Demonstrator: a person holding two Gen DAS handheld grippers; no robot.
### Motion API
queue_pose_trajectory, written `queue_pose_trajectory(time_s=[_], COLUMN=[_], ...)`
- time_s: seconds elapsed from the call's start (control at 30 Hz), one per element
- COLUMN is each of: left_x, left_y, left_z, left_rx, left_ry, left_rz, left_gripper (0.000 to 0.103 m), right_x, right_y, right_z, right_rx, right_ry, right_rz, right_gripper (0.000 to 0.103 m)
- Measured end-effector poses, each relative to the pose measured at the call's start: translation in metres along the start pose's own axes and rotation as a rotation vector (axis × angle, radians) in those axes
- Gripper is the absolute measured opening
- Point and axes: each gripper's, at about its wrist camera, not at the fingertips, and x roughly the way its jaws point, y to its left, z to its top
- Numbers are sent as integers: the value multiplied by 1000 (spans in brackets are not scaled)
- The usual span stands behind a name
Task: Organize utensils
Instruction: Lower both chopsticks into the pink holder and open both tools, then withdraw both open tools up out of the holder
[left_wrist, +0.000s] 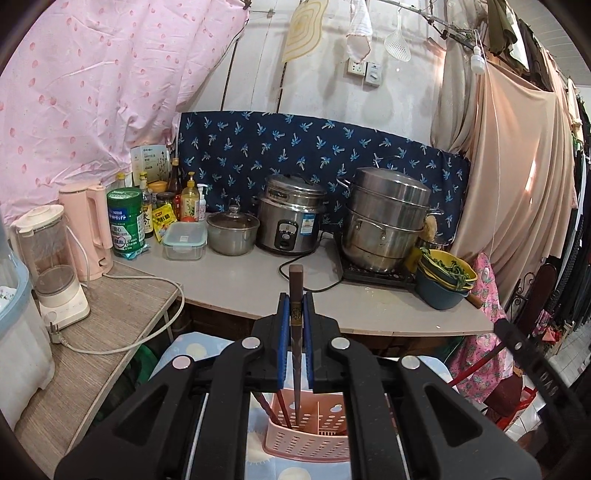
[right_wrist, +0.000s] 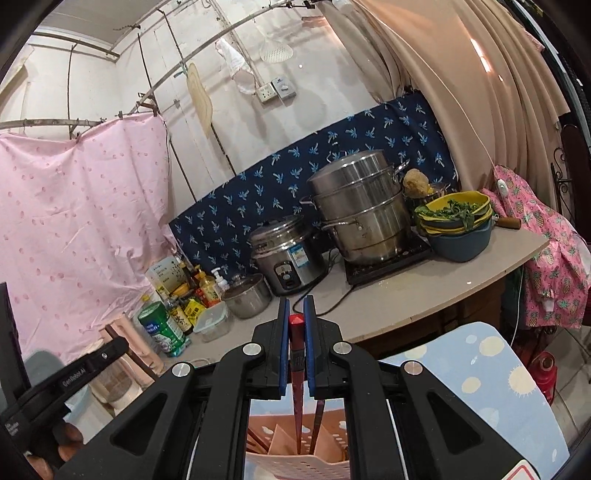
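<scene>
My left gripper is shut on a dark brown chopstick. The stick stands upright, its tip down inside the pink slotted utensil basket below the jaws. Two reddish chopsticks lean in the basket's left compartment. My right gripper is shut on a red-topped chopstick that points down into the same basket. A second chopstick stands just right of it. Part of the left gripper's body shows at the lower left of the right wrist view.
The basket sits on a blue cloth with pale dots. Beyond it a grey counter carries a rice cooker, a tall steel steamer, a lidded pot, bottles, a pink kettle and stacked bowls of greens.
</scene>
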Motion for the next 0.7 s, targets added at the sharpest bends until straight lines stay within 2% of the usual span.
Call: queue_pose_trajectory(time_s=[0.2,0.33,0.37,0.43,0.47,0.5,0.6,0.7], left_x=[8,9,9,8,7,4,1,-3], left_y=[0,-1,-2,-2,-3,-2,-3,-3], left_z=[-8,-13,-13,-14,-15,-15,-17,-19], left_rx=[-7,-13,-11,-9,-11,-14,-7,1], left_ry=[28,29,28,23,20,10,12,21], left_rz=[-12,-18,-14,-1,4,9,22,37], left_gripper=[8,8,11,26,38,41,42,42], right_x=[20,23,22,21,19,18,12,5], right_y=[-4,-2,-2,-3,-3,-3,-3,-2], right_z=[-21,-26,-26,-27,-27,-27,-26,-27], right_rx=[-10,-24,-25,-20,-17,-15,-18,-22], right_ry=[79,88,89,88,88,86,81,78], right_rz=[4,-3,-2,-3,-2,-2,1,5], right_gripper=[8,12,12,15,19,22,31,33])
